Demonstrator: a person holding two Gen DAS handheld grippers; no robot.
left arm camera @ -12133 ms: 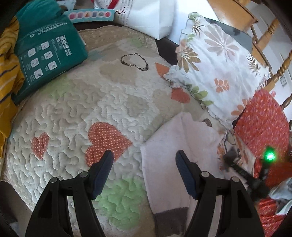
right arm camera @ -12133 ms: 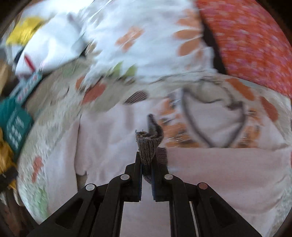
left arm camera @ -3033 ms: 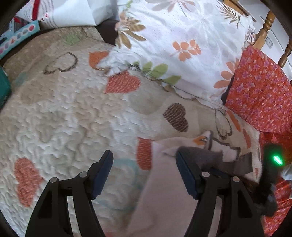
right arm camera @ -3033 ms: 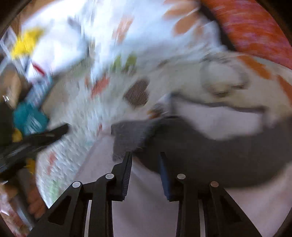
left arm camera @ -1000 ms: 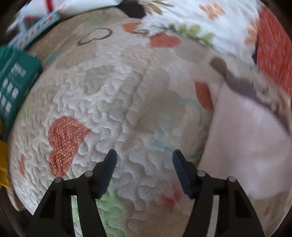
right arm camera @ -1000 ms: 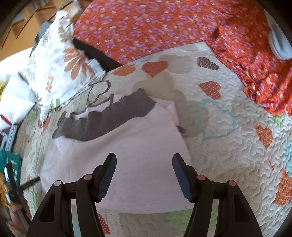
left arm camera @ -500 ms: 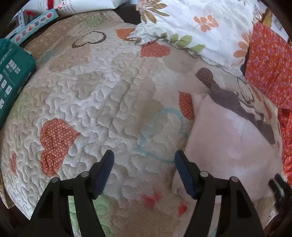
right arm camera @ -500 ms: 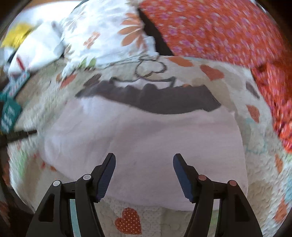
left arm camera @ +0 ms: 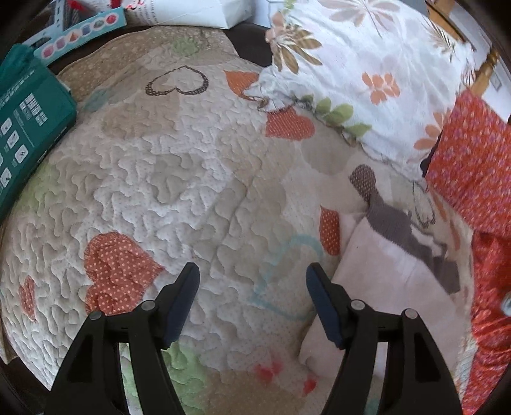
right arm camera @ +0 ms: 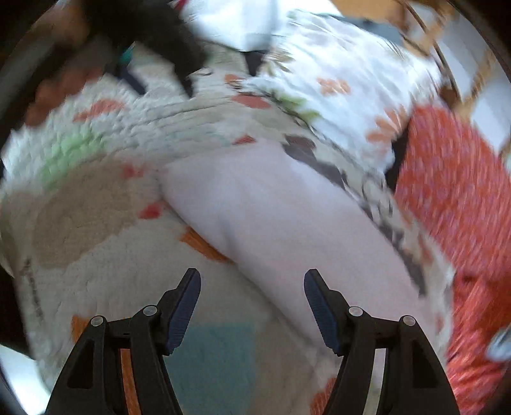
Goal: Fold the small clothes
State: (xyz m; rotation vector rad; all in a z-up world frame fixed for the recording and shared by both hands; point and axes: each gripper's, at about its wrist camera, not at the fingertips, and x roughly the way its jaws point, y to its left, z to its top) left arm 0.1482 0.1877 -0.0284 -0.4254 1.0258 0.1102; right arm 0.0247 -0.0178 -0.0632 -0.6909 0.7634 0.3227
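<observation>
A pale pink garment [left arm camera: 386,281] with a dark grey waistband [left arm camera: 399,230] lies folded on the heart-patterned quilt [left arm camera: 179,178], at the right of the left wrist view. My left gripper [left arm camera: 252,287] is open and empty above the quilt, just left of the garment. In the blurred right wrist view the same garment [right arm camera: 271,217] fills the middle, its grey band [right arm camera: 322,166] at the far side. My right gripper [right arm camera: 252,287] is open and empty, near the garment's near edge.
A floral pillow [left arm camera: 367,70] and an orange-red flowered cloth [left arm camera: 472,166] lie behind and right of the garment. A teal package [left arm camera: 25,124] sits at the left edge, a white bag [left arm camera: 191,12] at the back. A wooden bedpost [left arm camera: 485,70] shows far right.
Both grippers have let go of the garment and stand open. The right gripper has swung left and nearer, its view now blurred. The left gripper has shifted slightly; the garment lies still.
</observation>
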